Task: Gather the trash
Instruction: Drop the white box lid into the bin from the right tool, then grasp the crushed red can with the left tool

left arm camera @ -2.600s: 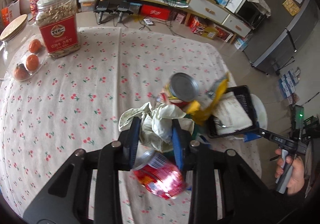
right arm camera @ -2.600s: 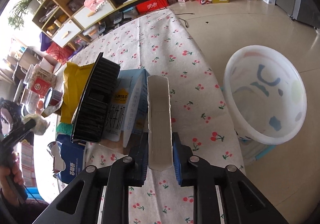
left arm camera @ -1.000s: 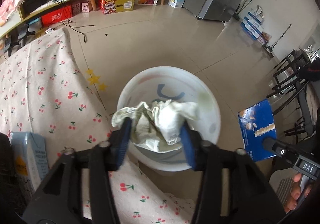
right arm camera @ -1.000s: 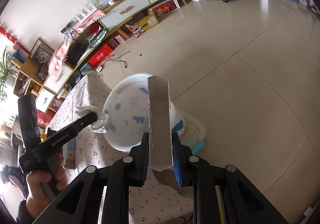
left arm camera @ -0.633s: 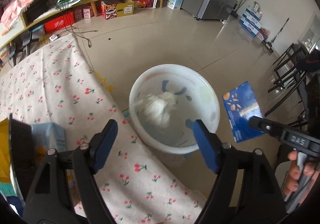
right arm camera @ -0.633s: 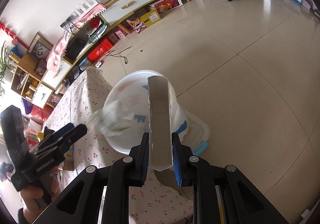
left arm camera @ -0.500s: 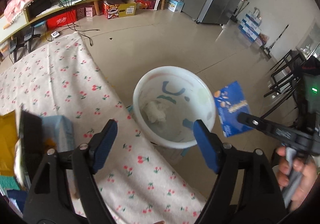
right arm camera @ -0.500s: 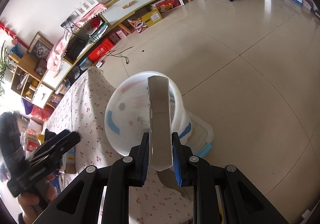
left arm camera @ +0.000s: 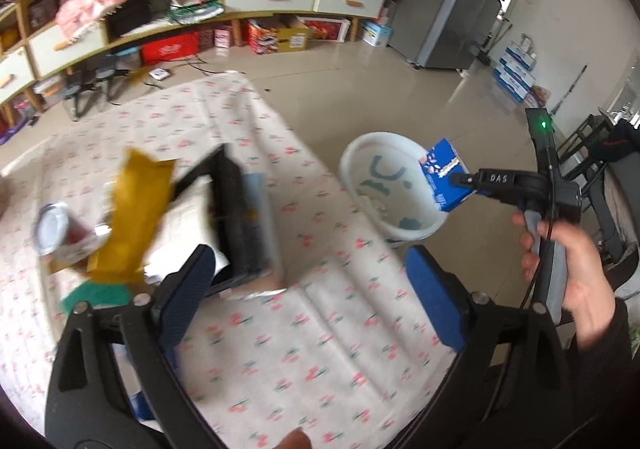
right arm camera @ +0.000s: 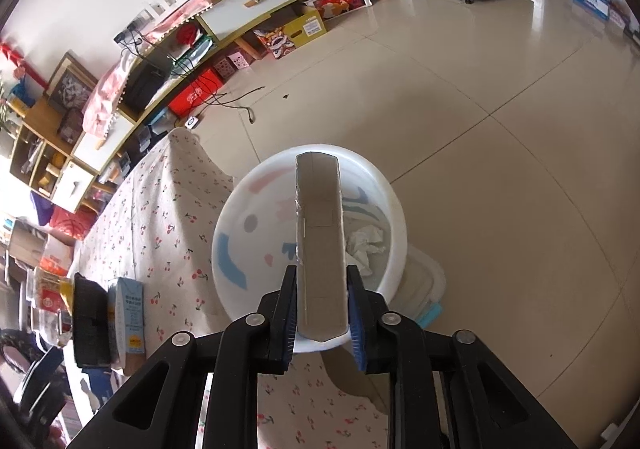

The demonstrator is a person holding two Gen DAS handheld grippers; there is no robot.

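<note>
- Left wrist view — looks down across the cherry-print table (left arm camera: 320,349) toward the room.
- Right wrist view — close above the white bin (right arm camera: 240,217), facing down; both views share it.

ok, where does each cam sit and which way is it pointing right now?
Left wrist: on the left gripper, open above the table, facing the trash pile and bin; the right hand and its gripper show at right.
Right wrist: on the right gripper, shut on a box, looking down into the bin with tissue inside.
Shared: bin, table, box, black tray.
</note>
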